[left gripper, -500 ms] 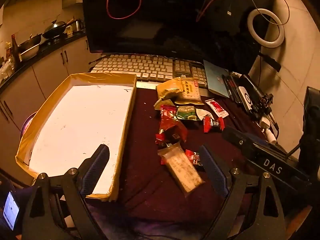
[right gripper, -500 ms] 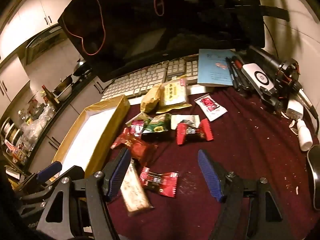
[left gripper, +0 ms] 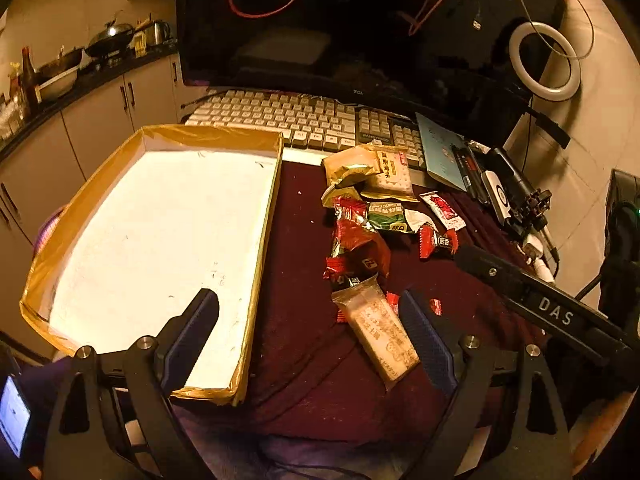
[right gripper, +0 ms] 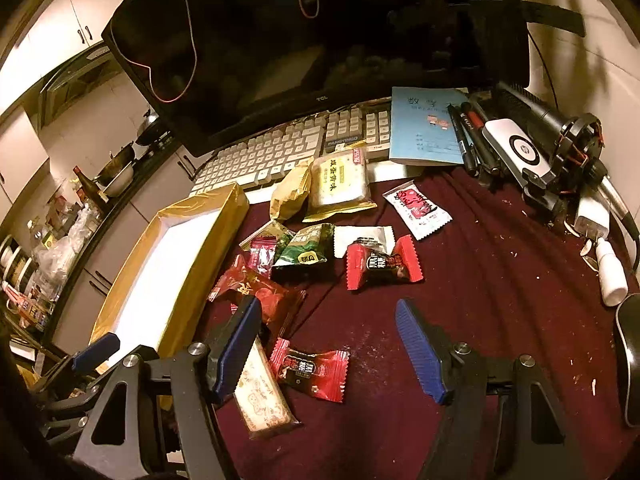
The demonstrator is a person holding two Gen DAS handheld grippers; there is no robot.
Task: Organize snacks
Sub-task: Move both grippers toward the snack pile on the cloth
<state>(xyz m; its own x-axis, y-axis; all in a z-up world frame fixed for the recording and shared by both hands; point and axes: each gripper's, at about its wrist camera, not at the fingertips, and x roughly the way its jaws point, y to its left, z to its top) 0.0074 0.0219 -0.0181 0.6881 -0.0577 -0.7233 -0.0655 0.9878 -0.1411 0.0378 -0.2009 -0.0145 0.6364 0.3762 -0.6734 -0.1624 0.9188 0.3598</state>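
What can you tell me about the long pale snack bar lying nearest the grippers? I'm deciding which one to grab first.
The long pale snack bar in a clear printed wrapper lies flat on the dark red cloth, sealed, its length running diagonally. A biscuit-coloured slab shows through the film. Its far end tucks against the red snack packets; a small red candy packet lies at its right side. It lies partly under the right hand-held gripper's open left finger, ungrasped.
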